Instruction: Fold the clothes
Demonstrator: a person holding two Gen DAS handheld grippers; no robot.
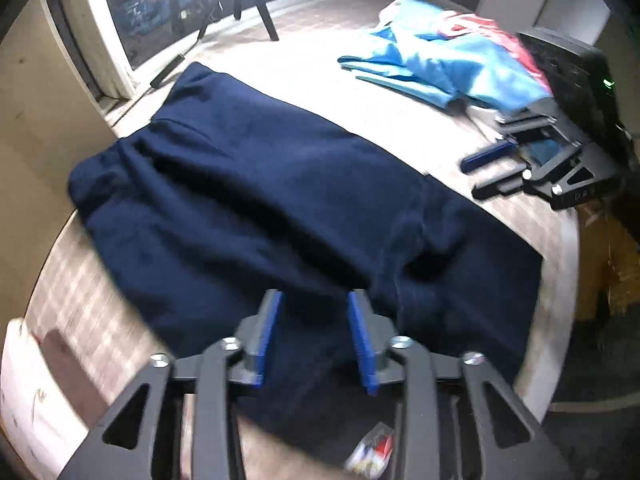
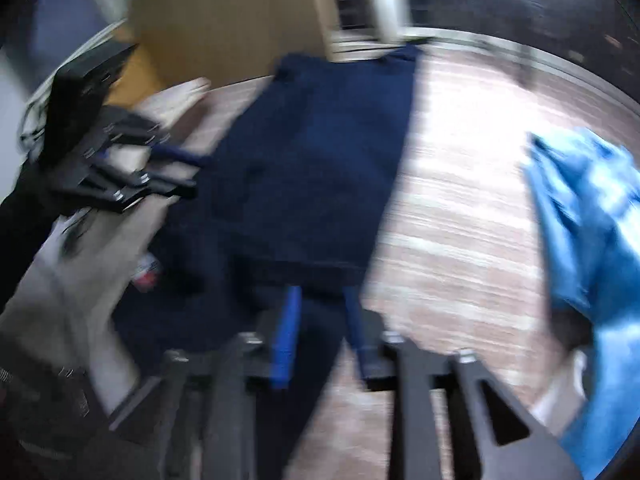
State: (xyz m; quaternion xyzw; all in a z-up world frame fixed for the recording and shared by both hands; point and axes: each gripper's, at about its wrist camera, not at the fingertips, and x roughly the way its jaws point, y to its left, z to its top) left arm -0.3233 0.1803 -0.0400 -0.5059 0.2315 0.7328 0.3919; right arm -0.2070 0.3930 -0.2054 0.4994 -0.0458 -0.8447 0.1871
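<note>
Left gripper (image 1: 316, 316) over navy garment (image 1: 280, 200) (lengthwise away)

Round table (image 1: 304, 60), pale wood-grain top, sits by a window (image 1: 136, 4) with a white frame. Dark tripod legs (image 1: 256, 8) stand on the floor past the table's far edge. Small red-and-white packet (image 1: 372, 450) lies at the near edge; in the right wrist view it shows at the left (image 2: 147, 272), blurred. Tan wall panel (image 2: 224, 20) beyond the far edge.
</note>
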